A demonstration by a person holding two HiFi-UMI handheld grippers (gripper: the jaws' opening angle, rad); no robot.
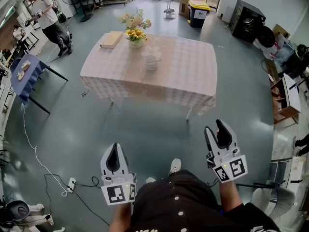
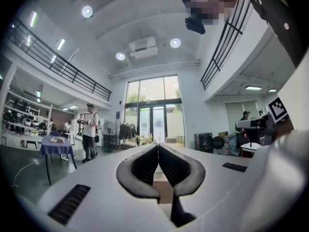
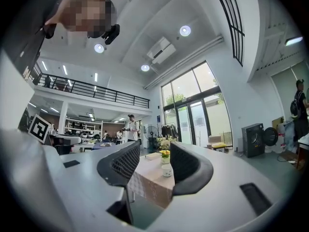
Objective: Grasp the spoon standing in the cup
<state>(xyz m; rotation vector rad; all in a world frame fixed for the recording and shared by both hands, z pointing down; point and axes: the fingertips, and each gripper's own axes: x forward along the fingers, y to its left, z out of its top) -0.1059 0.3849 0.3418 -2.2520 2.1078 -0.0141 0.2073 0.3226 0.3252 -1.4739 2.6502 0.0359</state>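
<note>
A white cup (image 1: 151, 62) stands near the middle of the checked-cloth table (image 1: 193, 83), far ahead of me; in the right gripper view the cup (image 3: 166, 170) shows between the jaws at a distance. The spoon in it is too small to make out clearly. My left gripper (image 1: 114, 152) is held low near my body, its jaws pressed together with nothing between them (image 2: 158, 146). My right gripper (image 1: 215, 128) is also close to my body, jaws apart and empty (image 3: 154, 150). Both are well short of the table.
A vase of flowers (image 1: 135, 33) and a flat book (image 1: 111, 39) sit on the table's far side. A blue side table (image 1: 26, 74) and a person (image 1: 48, 18) are at the far left. A cable and power strip (image 1: 71, 182) lie on the floor at left.
</note>
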